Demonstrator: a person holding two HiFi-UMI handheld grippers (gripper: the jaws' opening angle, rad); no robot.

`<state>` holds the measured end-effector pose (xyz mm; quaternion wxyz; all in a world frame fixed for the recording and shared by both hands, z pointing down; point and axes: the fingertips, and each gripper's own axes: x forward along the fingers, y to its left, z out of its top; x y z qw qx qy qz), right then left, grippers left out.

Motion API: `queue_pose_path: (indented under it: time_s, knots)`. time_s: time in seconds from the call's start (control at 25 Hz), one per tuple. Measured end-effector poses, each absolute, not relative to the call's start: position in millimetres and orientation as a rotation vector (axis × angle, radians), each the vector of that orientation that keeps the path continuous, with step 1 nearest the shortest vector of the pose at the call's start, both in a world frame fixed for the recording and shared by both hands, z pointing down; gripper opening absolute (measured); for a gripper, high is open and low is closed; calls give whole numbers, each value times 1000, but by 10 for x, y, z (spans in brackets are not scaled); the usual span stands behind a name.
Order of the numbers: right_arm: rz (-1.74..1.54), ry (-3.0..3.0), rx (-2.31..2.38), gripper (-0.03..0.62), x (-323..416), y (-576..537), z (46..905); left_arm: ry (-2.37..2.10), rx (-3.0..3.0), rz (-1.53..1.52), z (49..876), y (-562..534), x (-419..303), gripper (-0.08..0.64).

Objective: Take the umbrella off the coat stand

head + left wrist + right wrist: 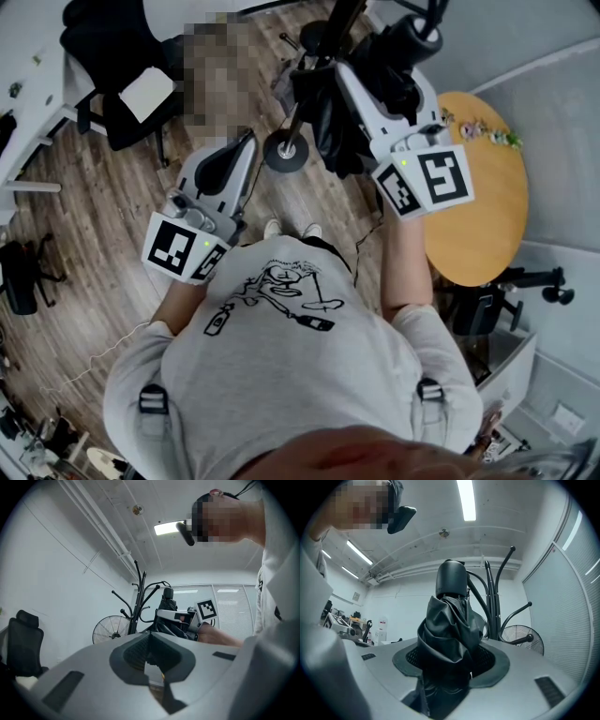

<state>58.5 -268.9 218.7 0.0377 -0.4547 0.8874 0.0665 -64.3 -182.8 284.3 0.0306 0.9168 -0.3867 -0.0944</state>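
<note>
Two tongs are in play, and only one is working. The right tongs (449, 667) are clamped on the folded black umbrella (449, 632), pads pressing into the bunched fabric. The left tongs (150, 651) are closed on nothing and hang off to the side, well apart from the load.

The umbrella stands upright across the right tongs. Its long axis is vertical, the stubby cylindrical end pokes up above the pads and the loose fabric hangs below them. Just beyond it rises the coat stand (490, 602), its curved hooks close behind.

I cannot tell whether a strap is looped on a hook. Judging by that, the step wants a firm squeeze. Then lift straight up along the umbrella's own axis and draw it back toward the body, so no fabric snags a hook.
</note>
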Motion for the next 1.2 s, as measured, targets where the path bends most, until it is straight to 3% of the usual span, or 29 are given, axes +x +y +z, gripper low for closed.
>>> queue_pose_path:
  time_s: [1.2]
  knots:
    - [87,2785,-1456,244,824,-2280,2959,-1185,2811,-277,2926,-1961,-615,8]
